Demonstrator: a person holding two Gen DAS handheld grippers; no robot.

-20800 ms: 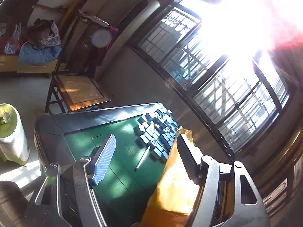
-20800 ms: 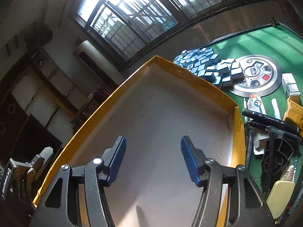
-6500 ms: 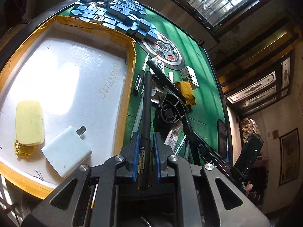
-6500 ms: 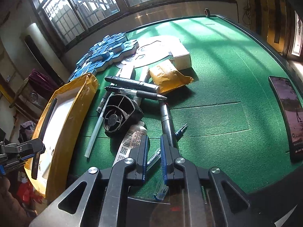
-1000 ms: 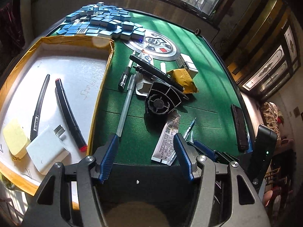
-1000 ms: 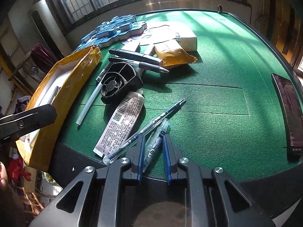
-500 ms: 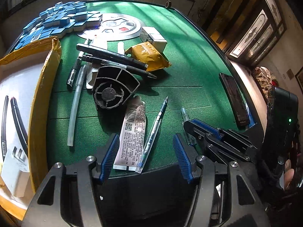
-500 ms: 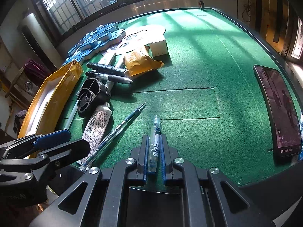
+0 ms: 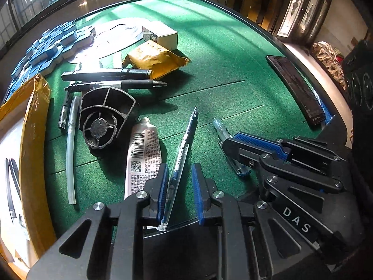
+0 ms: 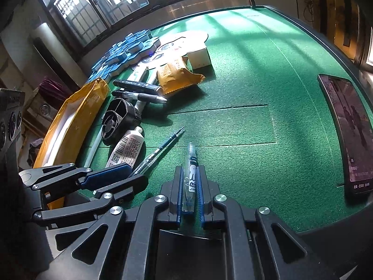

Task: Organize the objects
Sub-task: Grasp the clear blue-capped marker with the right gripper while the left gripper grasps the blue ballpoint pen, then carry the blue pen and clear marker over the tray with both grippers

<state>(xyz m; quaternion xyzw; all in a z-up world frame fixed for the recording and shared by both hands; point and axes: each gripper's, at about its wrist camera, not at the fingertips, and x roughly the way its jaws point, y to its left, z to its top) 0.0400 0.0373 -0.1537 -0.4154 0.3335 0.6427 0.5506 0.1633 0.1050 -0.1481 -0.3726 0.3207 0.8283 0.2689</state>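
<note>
A slim blue pen (image 9: 186, 137) lies on the green table (image 9: 233, 74) beside a white tube (image 9: 142, 154). My left gripper (image 9: 179, 170) straddles the pen's back half and its jaws are closing. The pen rests against the left pad, with a gap to the right pad. In the right wrist view the left gripper (image 10: 137, 175) comes in from the left over the same blue pen (image 10: 163, 147). My right gripper (image 10: 189, 175) is shut on a short clear pen (image 10: 191, 170) with a ribbed blue tip. That clear pen (image 9: 221, 130) points toward the table's middle.
A yellow-rimmed box (image 9: 35, 140) holding pens stands at the left. Near it are a black fan-shaped part (image 9: 102, 119), two black pens (image 9: 109, 75), a pale hose (image 9: 71, 151), a yellow packet (image 9: 153, 60), a white carton (image 9: 163, 35) and blue tiles (image 9: 51, 49). A phone (image 9: 296, 88) lies at the right edge.
My left gripper has swung right from the box and dropped over the blue pen, and its jaws have narrowed around it. The right gripper stays shut on the clear pen.
</note>
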